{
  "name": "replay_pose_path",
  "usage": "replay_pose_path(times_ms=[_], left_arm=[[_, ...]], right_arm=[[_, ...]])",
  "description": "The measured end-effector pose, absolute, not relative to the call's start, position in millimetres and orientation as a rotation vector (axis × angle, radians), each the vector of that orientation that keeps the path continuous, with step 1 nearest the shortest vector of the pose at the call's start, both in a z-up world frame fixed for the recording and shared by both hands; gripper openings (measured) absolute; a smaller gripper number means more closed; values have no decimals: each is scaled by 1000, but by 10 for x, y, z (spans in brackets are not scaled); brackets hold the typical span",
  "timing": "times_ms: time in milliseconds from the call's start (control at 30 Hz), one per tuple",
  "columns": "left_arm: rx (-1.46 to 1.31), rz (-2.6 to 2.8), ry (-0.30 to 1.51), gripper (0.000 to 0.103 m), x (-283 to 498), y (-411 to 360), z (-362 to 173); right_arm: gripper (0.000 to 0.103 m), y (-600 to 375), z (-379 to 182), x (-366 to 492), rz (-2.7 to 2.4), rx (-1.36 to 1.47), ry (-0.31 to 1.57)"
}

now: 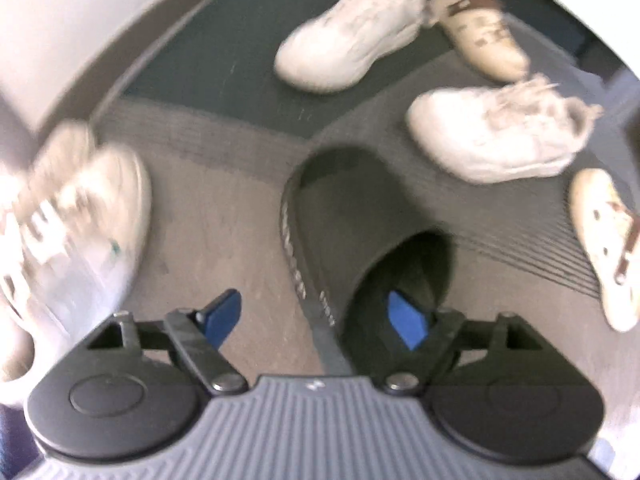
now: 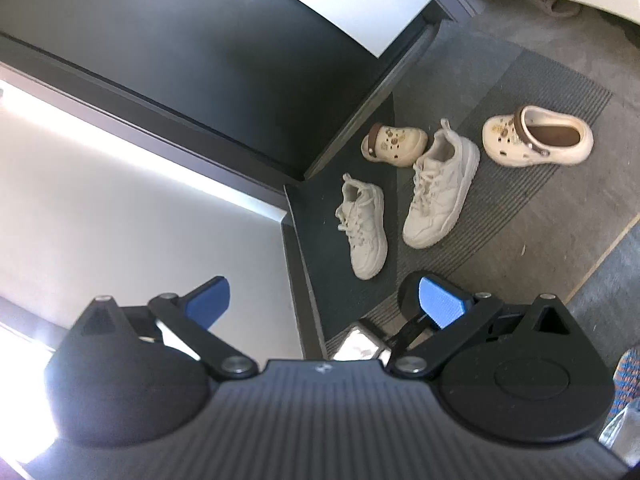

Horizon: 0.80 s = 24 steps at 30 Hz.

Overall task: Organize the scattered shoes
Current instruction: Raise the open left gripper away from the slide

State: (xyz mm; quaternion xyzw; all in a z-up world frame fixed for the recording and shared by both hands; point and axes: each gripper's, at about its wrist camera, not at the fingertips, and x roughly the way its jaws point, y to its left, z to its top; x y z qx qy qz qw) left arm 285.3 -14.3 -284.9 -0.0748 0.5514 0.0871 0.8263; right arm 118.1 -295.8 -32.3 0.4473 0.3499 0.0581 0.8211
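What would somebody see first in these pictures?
Probably the black slide sandal, right at the open left gripper, one blue finger poking into its opening. Behind it, white sneakers and cream clogs with charms lie scattered over the dark doormat.

Dark green doormat [image 2: 340, 248], grey ribbed mat [image 2: 520, 208], black door [image 2: 180, 60], white wall [image 2: 120, 208]

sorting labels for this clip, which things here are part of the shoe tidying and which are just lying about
Part of the job:
black slide
two white sneakers
two cream clogs
sneaker with green trim
left gripper

Just lying about:
floor mat
dark wall panel
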Motion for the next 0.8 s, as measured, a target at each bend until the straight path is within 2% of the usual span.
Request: replay_pose_path(times_ms=[167,300,367,467,600,800], left_arm=[[35,136,972,90,2455,-280,-1923],[36,108,962,91,2304,-326,-1262],[2,115,942,98,2113,-299,-917],[-25,94,912,101,1709,-241,-371],[44,116,876,101,1216,-150,98],[-28,171,724,103,380,274,669]], right_arm=[[103,-2918,-187,1128,137,915,686],[103,-2828,-8,1036,120,820,609],[103,-2746,37,1021,126,770,602],[103,-2639,130,1000,149,704,571],[103,-2511,290,957,176,619,499],[103,-2358,275,991,257,572,503]])
